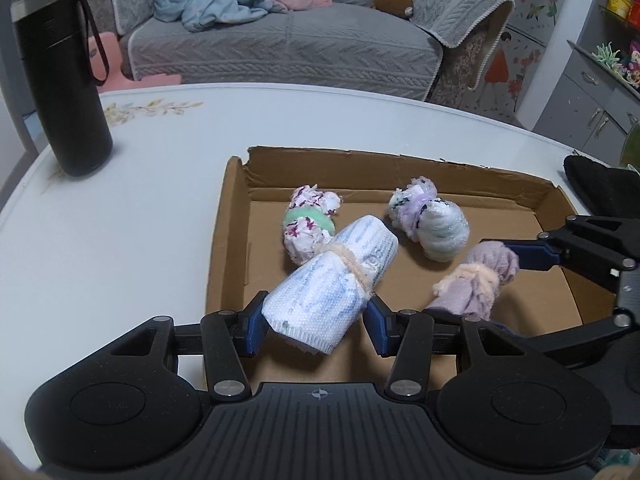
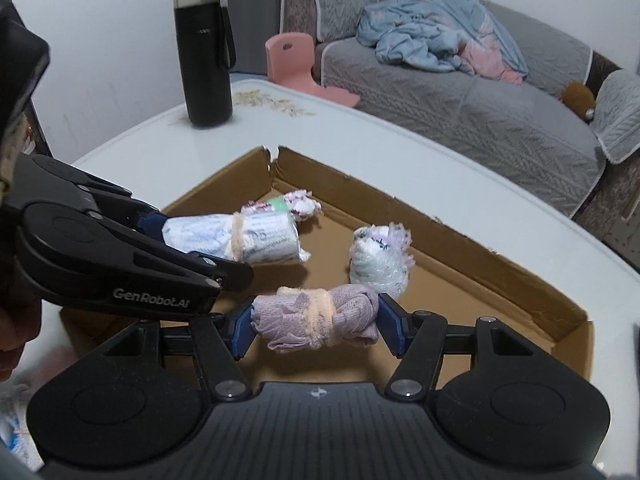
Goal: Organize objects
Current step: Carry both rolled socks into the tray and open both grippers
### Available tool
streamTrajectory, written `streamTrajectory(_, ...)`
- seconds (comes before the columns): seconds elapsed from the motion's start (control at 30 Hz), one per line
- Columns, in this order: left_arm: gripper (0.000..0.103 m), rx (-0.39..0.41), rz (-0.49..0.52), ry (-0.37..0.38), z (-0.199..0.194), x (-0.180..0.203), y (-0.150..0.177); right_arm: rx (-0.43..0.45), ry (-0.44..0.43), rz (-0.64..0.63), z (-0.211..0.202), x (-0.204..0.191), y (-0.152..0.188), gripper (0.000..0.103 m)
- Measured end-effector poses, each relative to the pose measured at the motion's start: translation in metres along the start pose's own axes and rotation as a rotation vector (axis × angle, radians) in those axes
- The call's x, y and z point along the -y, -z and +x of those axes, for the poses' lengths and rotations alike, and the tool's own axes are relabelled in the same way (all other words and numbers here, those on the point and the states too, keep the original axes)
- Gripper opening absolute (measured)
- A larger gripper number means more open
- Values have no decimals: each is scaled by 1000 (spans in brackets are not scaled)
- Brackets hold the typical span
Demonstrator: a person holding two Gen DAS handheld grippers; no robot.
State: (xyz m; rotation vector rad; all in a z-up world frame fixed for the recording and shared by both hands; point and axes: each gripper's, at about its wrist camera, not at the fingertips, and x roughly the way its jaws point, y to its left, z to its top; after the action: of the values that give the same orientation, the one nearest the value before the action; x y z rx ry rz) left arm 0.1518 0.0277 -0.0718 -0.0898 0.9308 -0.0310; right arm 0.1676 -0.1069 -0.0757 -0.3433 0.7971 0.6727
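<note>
Socks roll, white-blue, is clamped crosswise in the left gripper above the cardboard tray, long axis pointing inward; the right gripper clamps a purple roll beside it

1. The cardboard tray is plain brown.
2. The bundle over its near edge is white with faint blue print (tied with a peach band).
3. The bundle over its middle is lilac, peach-banded.
4. By its far wall lie a white, magenta-flowered roll with a green band and a white-lilac roll.
5. Beyond its left corner the flask is black.
</note>
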Motion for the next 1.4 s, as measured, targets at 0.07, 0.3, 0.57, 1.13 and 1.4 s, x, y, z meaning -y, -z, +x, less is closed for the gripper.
streamTrajectory(0.07, 56, 7, 13, -12, 2, 3, 0, -10, 2, -5, 4, 1, 2, 58)
streamTrajectory(0.3, 56, 14, 75, -54, 10, 20, 2, -47, -2, -63, 14, -7, 8, 58)
streamTrajectory(0.57, 57, 21, 94, -80, 13, 21, 0, -50, -11, -64, 9, -11, 12, 58)
streamTrajectory(1.13, 81, 30, 137, -77, 7, 25, 1, -65, -20, -64, 9, -6, 12, 77)
streamTrajectory(1.4, 85, 64, 149, -88, -15, 22, 0, -44, -5, -61, -8, -6, 7, 77)
